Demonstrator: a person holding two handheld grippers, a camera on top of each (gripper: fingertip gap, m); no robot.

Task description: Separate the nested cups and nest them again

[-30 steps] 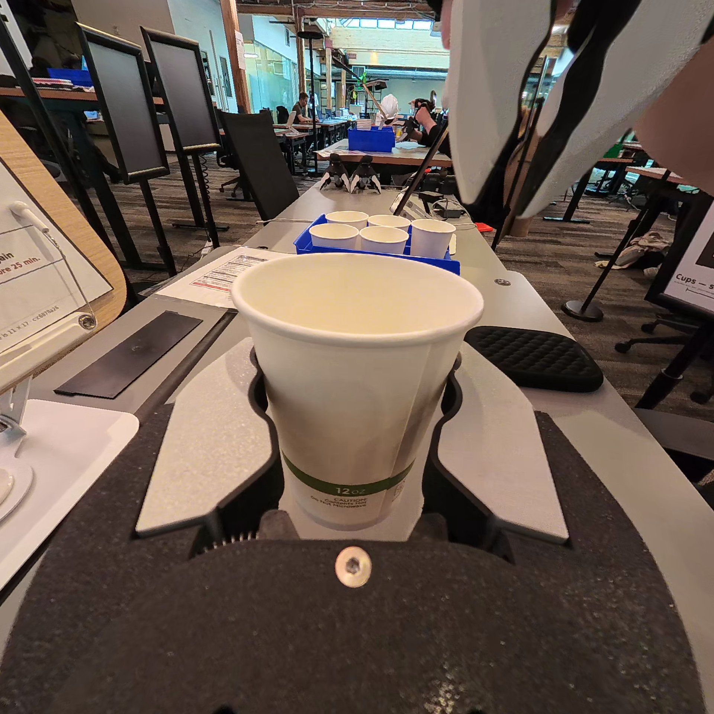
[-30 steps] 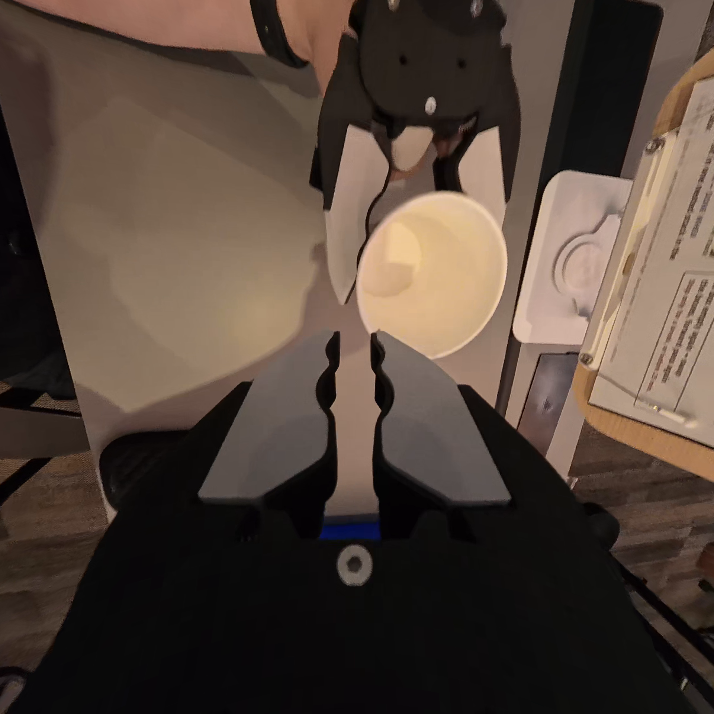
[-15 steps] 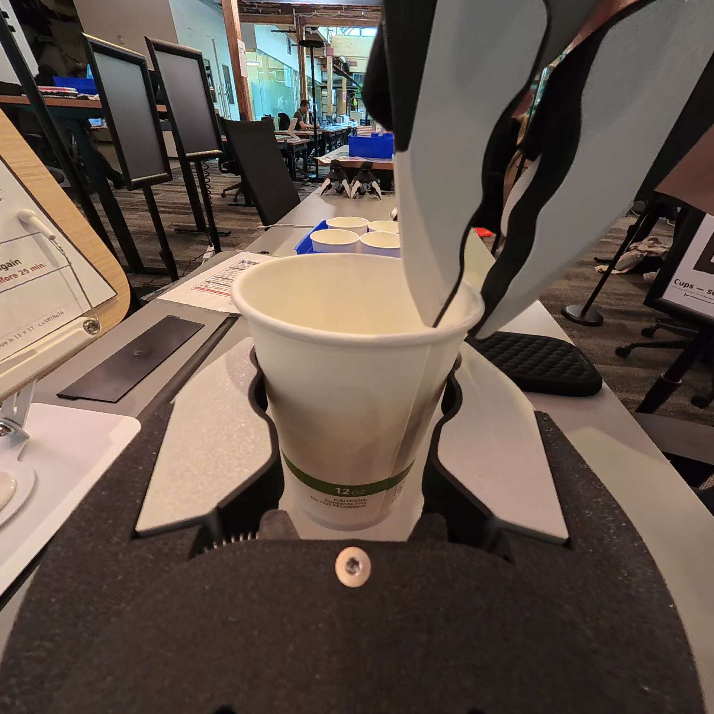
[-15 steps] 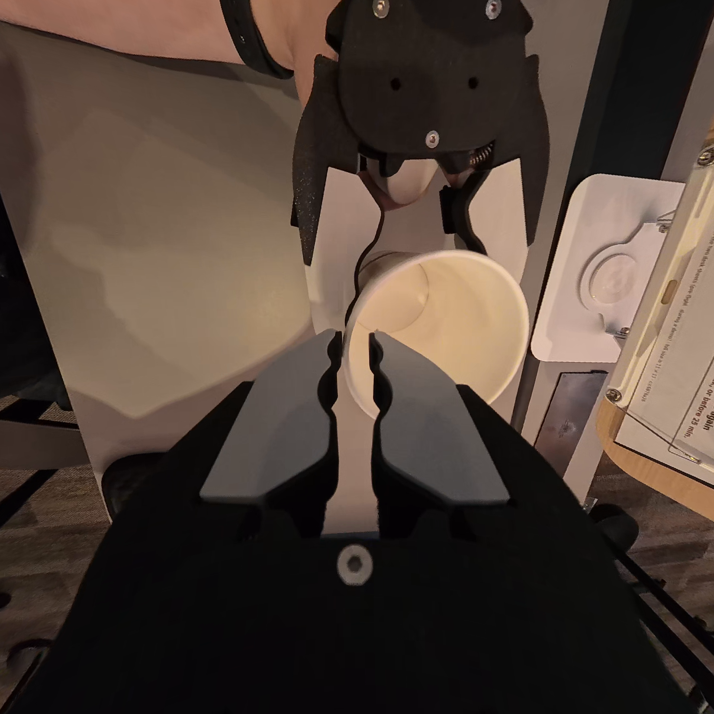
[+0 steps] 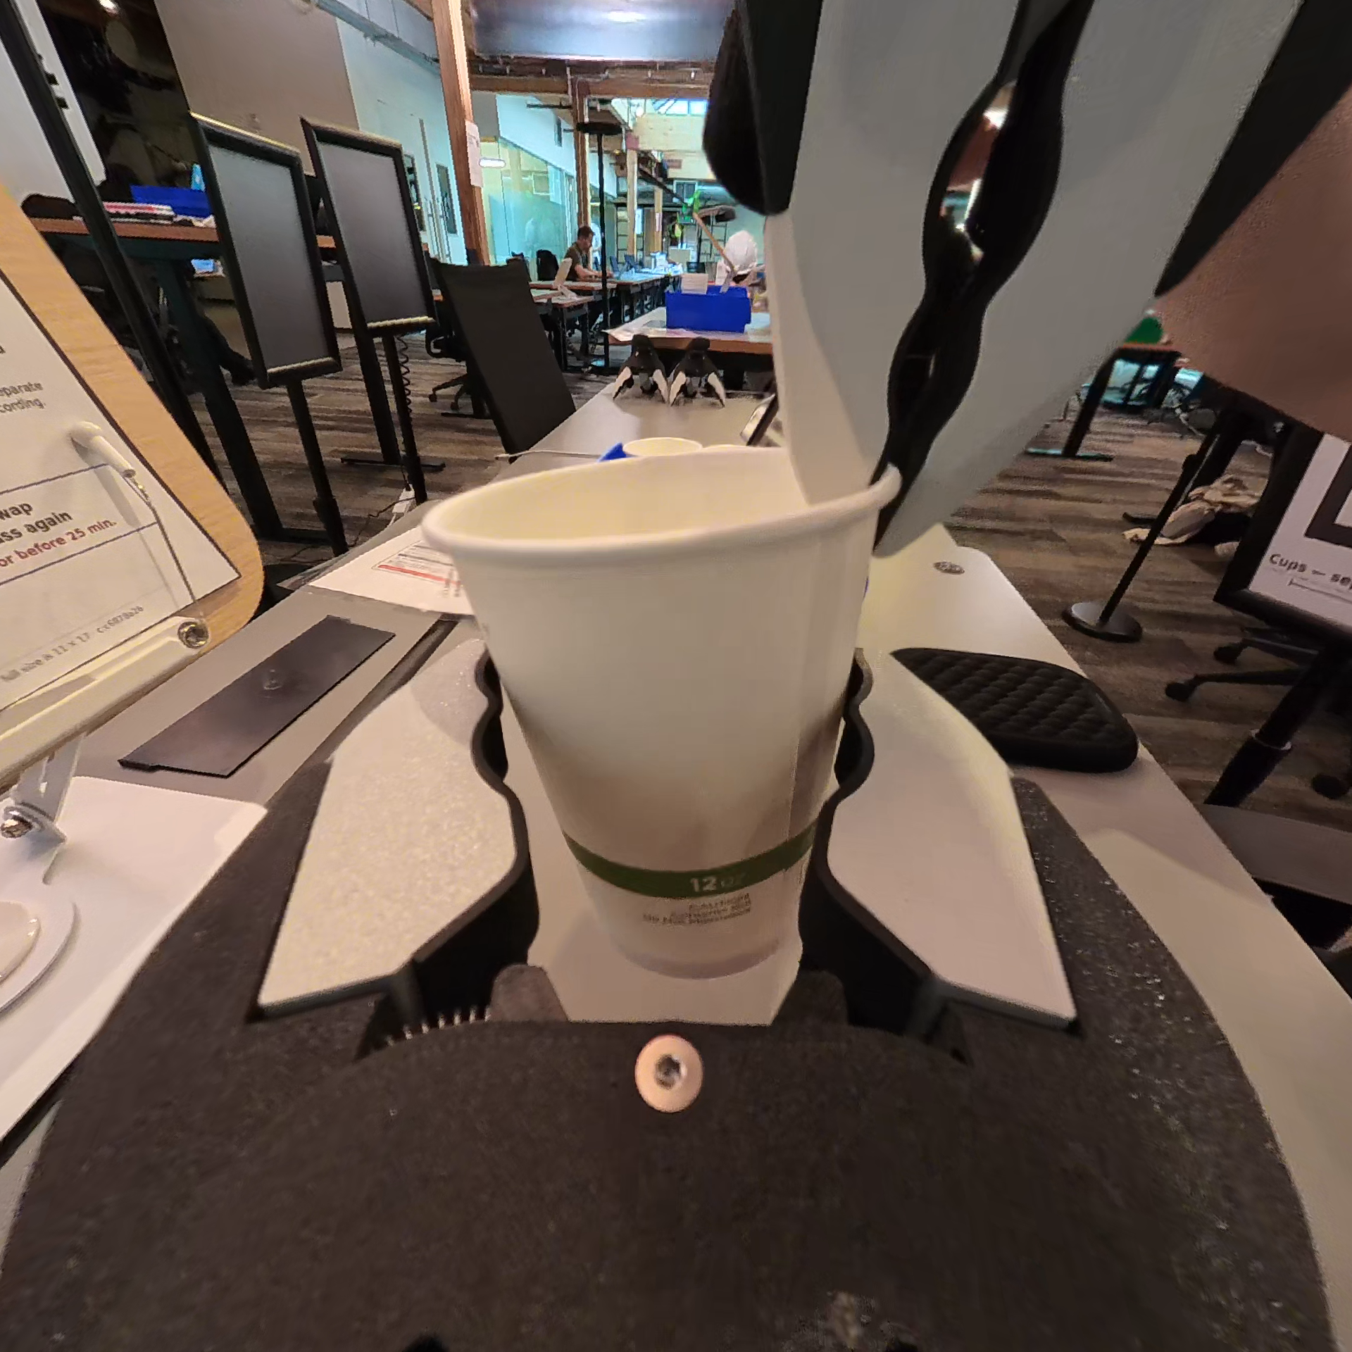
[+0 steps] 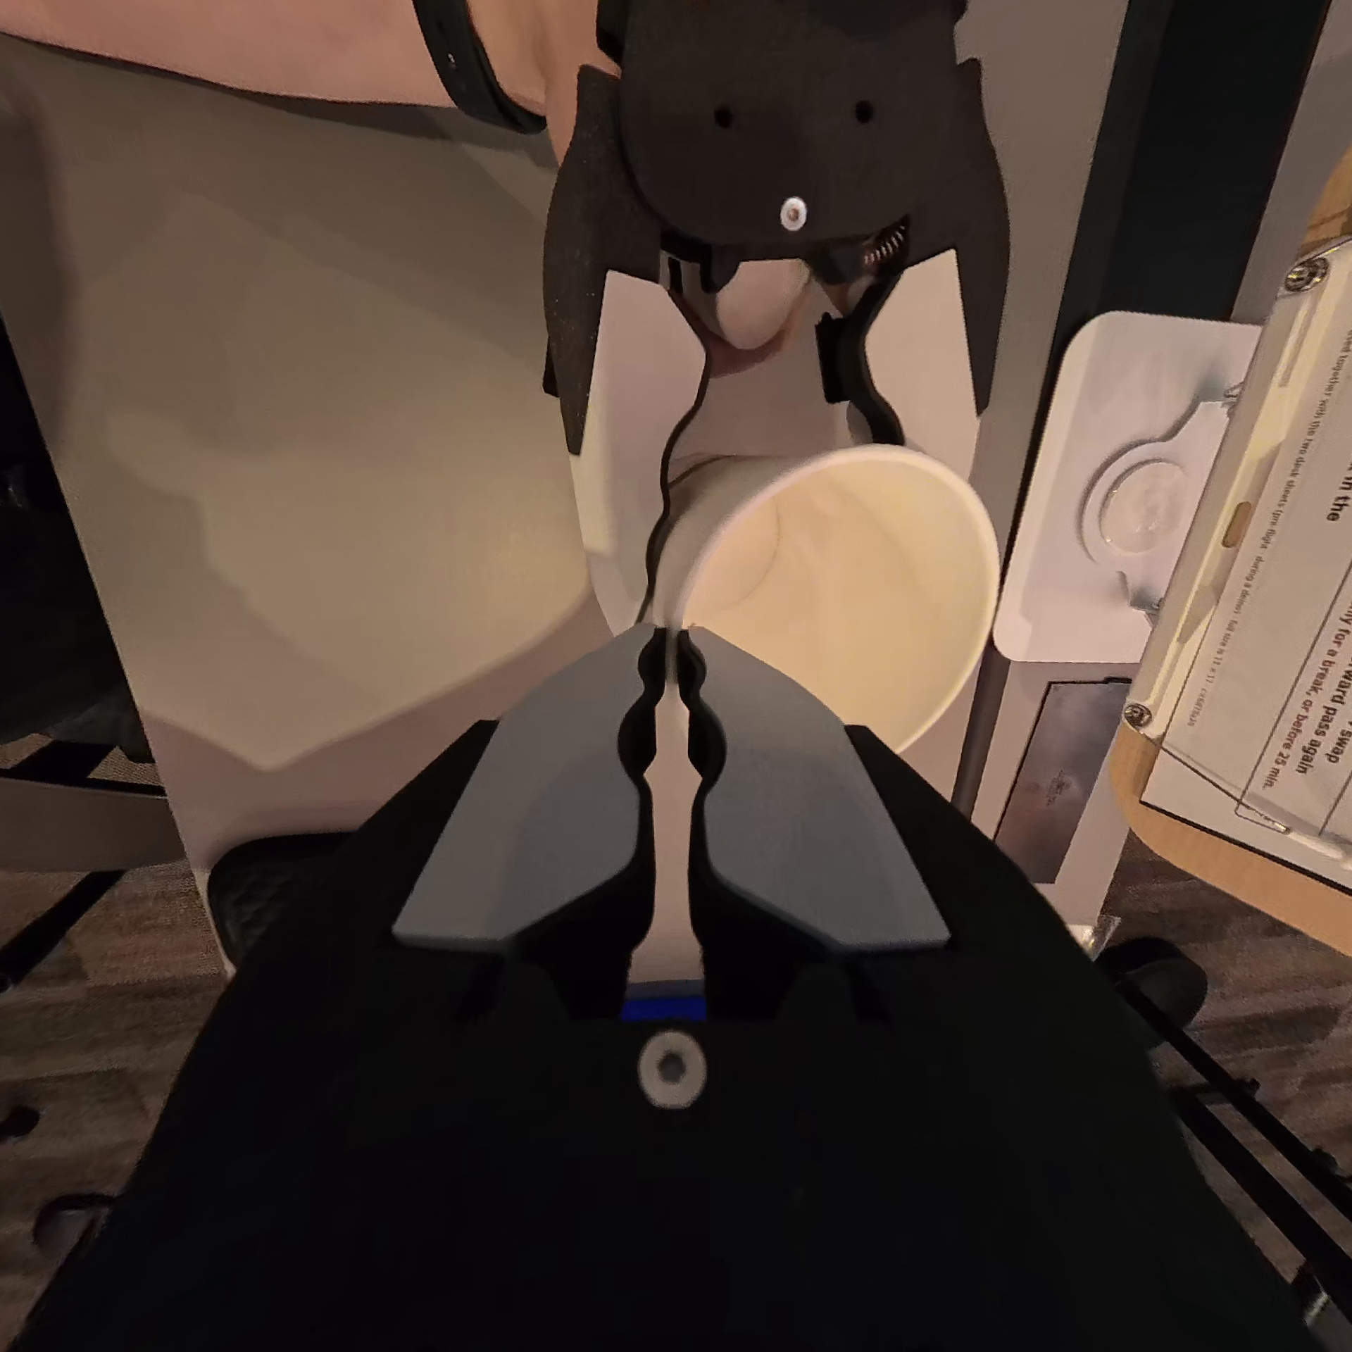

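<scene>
A white paper cup (image 5: 658, 731) with a green band near its base sits between the fingers of my left gripper (image 5: 677, 658), which is shut on its lower body. It leans a little, its base just off the grey table (image 5: 1097, 914). I cannot make out a second cup inside it. My right gripper (image 5: 881, 497) reaches down from the upper right and is shut on the cup's right rim. In the right wrist view the right gripper (image 6: 669, 633) pinches the rim of the cup (image 6: 841, 585), one finger inside and one outside, with the left gripper (image 6: 761, 505) beyond.
A black wrist pad (image 5: 1017, 710) lies to the right. A sign on a wooden stand (image 5: 110, 512), a white base plate (image 5: 110, 863) and a black plate (image 5: 256, 702) stand to the left. More white cups (image 5: 662, 446) and a paper sheet (image 5: 410, 578) lie behind.
My right gripper came down from above and closed on the cup's rim. The cup has tipped and risen slightly. The left gripper kept its hold.
</scene>
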